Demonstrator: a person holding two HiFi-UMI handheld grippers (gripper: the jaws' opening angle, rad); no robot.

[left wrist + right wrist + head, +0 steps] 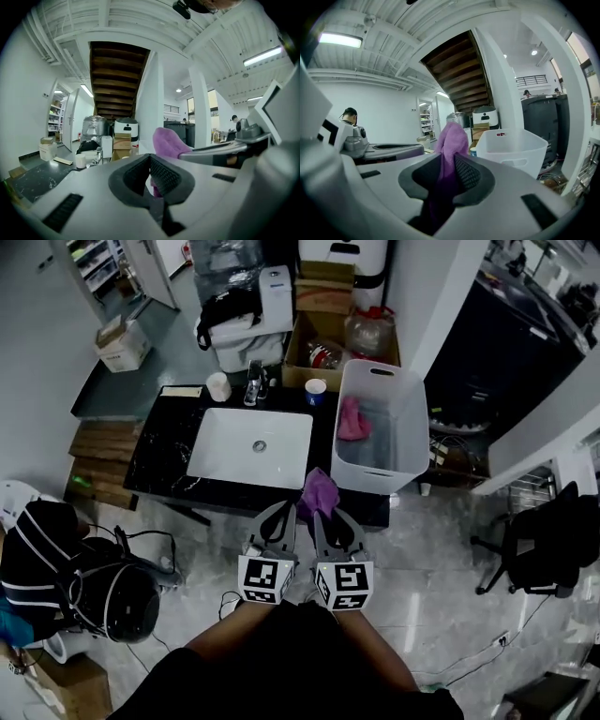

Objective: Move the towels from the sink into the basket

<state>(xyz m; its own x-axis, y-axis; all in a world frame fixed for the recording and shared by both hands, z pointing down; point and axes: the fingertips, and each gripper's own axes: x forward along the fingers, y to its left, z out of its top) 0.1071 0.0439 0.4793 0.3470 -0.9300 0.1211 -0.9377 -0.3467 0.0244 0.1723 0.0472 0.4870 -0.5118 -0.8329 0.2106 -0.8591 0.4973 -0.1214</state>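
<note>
Purple towel (320, 489) pinched in your right gripper (322, 513): the right gripper view shows the cloth (451, 140) running up between the two ribbed pads (466, 173), which press on it from both sides, its top standing above the tips and its lower part hanging below the jaws. In the head view the towel is held over the front edge of the black counter (164, 448), between the white sink (234, 454) and the white basket (413, 418).

Your left gripper (282, 509) lies just beside the right, level with it. Its own view shows the jaw tips pressed together (150, 157), with nothing clamped. The purple towel (168, 143) rises just beyond them, to their right, and a strip of purple shows through the gap lower down.

Basket: it stands at the right end of the counter, touching or just beside the sink's right rim. A pink towel (352, 418) lies against its left inner wall. The sink basin shows only its drain.

A tap (254, 381) and two cups (218, 386) stand behind the sink.
</note>
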